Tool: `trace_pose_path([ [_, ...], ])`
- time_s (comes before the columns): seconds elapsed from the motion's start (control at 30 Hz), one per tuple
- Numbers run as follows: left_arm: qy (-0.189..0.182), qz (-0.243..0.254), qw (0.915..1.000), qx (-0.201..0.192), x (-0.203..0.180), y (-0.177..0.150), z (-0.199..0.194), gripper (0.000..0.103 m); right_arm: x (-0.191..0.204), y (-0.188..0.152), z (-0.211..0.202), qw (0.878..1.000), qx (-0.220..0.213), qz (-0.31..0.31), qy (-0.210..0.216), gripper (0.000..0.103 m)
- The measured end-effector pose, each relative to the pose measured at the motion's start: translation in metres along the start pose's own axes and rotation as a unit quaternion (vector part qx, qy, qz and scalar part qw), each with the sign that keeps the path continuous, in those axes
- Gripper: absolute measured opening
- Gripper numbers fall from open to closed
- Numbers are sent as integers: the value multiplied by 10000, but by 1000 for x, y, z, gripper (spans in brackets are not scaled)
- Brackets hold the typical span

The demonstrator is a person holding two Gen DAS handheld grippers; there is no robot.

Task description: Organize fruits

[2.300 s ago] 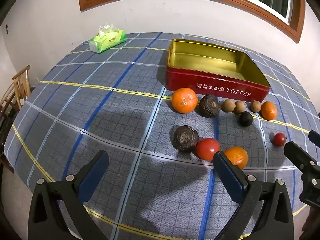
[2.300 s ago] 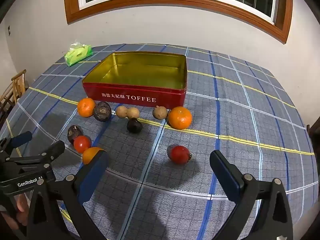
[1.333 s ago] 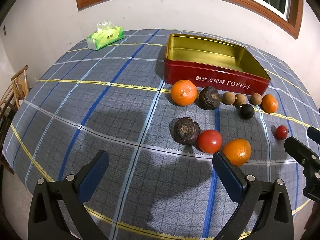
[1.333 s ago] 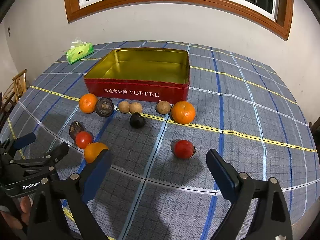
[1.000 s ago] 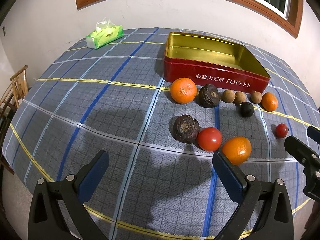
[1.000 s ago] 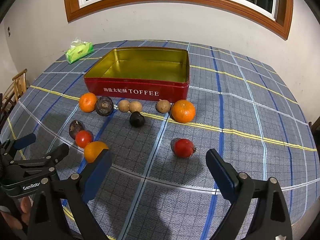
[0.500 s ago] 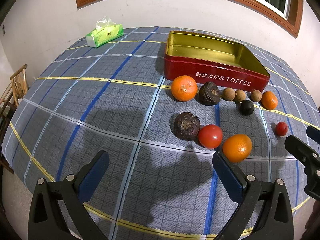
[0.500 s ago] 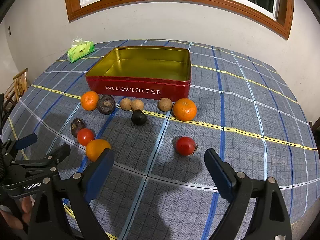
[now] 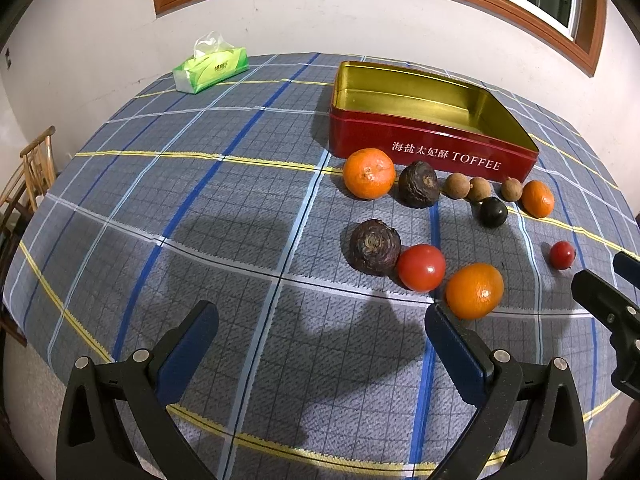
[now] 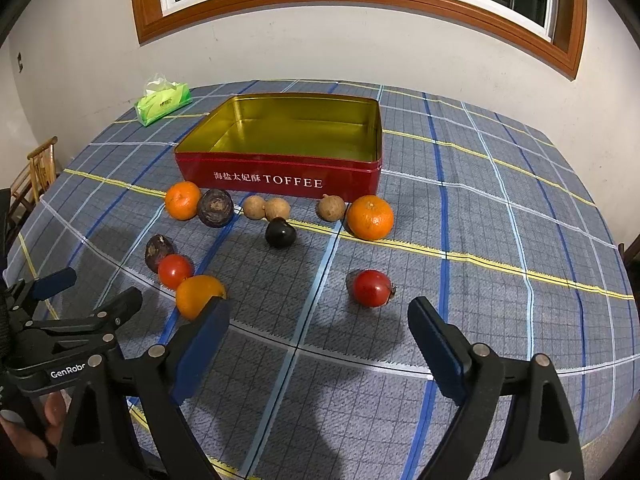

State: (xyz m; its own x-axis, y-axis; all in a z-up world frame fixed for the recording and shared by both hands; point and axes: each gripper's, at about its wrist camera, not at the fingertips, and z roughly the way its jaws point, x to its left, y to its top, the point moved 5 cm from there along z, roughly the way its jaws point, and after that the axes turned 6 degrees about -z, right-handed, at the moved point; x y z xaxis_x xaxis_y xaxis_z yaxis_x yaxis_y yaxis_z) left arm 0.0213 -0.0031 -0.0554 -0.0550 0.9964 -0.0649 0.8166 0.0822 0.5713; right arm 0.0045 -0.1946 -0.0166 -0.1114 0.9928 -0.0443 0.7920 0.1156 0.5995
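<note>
A: Where did things stand?

B: Both tongs were spread wide and held nothing. The left gripper [image 9: 320, 328] hung over bare cloth; the right gripper [image 10: 320, 320] hung near the lone red fruit [image 10: 372, 288]. The tin [image 10: 280, 168] was empty, and every fruit lay on the cloth [image 10: 500, 220] in front of it.

A: What could have gone wrong?

B: Rolling, mostly. The fruits were round, so a pad landing off-centre would likely have knocked one away instead of catching it. The near orange [image 9: 475, 290], the tomato [image 9: 421, 267] and the dark wrinkled fruit [image 9: 375, 246] sat in a tight row, the last two touching, so a finger had little room to pass between them.

A: And the tin?

B: Its wall stood between fruit and floor. A low carry might have clipped the rim. The two grippers were also close together, so they could have collided.
</note>
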Motion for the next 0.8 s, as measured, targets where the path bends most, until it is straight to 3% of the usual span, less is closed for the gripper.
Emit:
trace_pose_path([
  [0.8,4,-17,10000,2,2,-3,-2,102,-2,-8,1,10000,54,79,12,84],
])
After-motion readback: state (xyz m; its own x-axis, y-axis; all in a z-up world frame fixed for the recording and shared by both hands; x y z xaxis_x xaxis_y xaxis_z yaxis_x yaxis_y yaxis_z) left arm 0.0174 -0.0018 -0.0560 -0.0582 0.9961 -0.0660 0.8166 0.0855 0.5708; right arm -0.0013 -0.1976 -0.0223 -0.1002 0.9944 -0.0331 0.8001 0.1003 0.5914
